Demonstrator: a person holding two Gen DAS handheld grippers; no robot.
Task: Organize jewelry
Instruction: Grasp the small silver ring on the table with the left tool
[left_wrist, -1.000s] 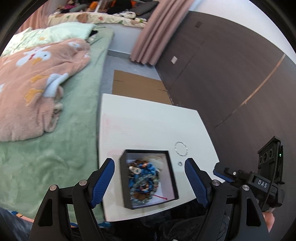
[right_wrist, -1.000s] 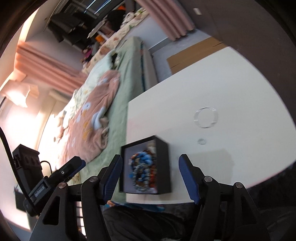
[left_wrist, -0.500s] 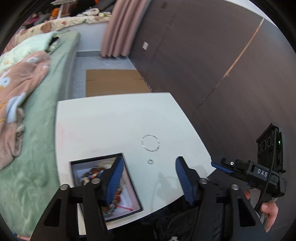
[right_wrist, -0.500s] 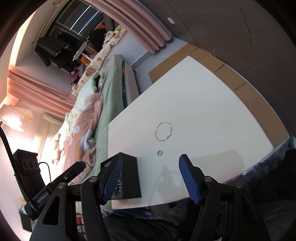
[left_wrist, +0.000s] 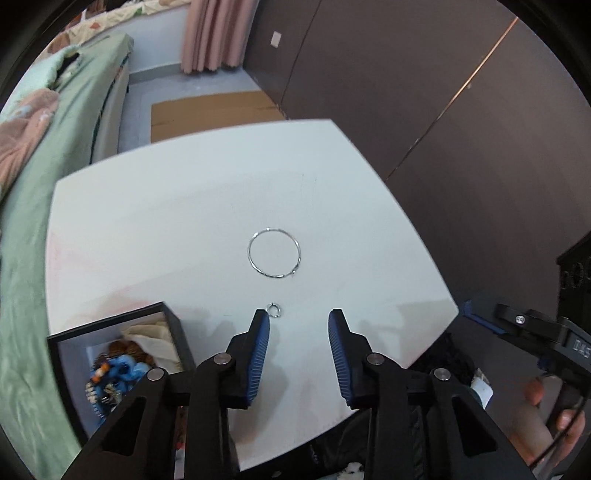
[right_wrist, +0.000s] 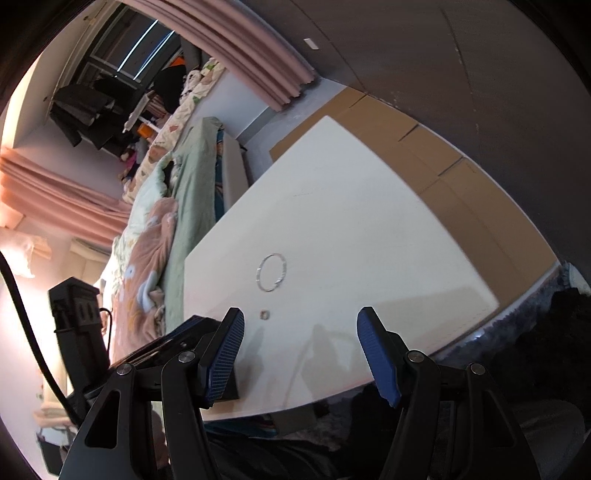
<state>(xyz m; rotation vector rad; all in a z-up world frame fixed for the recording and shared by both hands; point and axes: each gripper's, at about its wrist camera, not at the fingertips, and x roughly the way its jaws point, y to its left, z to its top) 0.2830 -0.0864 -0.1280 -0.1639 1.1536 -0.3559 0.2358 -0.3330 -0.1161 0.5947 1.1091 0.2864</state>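
A thin silver bangle (left_wrist: 274, 253) lies flat near the middle of the white table (left_wrist: 177, 206). A small silver ring (left_wrist: 274, 309) lies just in front of it. A black box (left_wrist: 110, 354) with blue and brown beaded jewelry sits at the table's near left corner. My left gripper (left_wrist: 298, 320) is open and empty, its left fingertip just beside the ring. My right gripper (right_wrist: 300, 322) is open and empty over the near edge; the bangle (right_wrist: 272, 272) and ring (right_wrist: 264, 314) lie ahead of it, and the box (right_wrist: 177, 347) sits behind its left finger.
A bed with a green sheet and pink blanket (left_wrist: 22, 140) runs along the table's left side. Flat cardboard (left_wrist: 210, 110) lies on the floor beyond the table. A dark wall (left_wrist: 424, 110) stands to the right. The other gripper's body (left_wrist: 546, 332) shows at right.
Both grippers have swung right, from over the box to facing the ring and bangle. The left gripper's fingers have narrowed and come closer to the ring.
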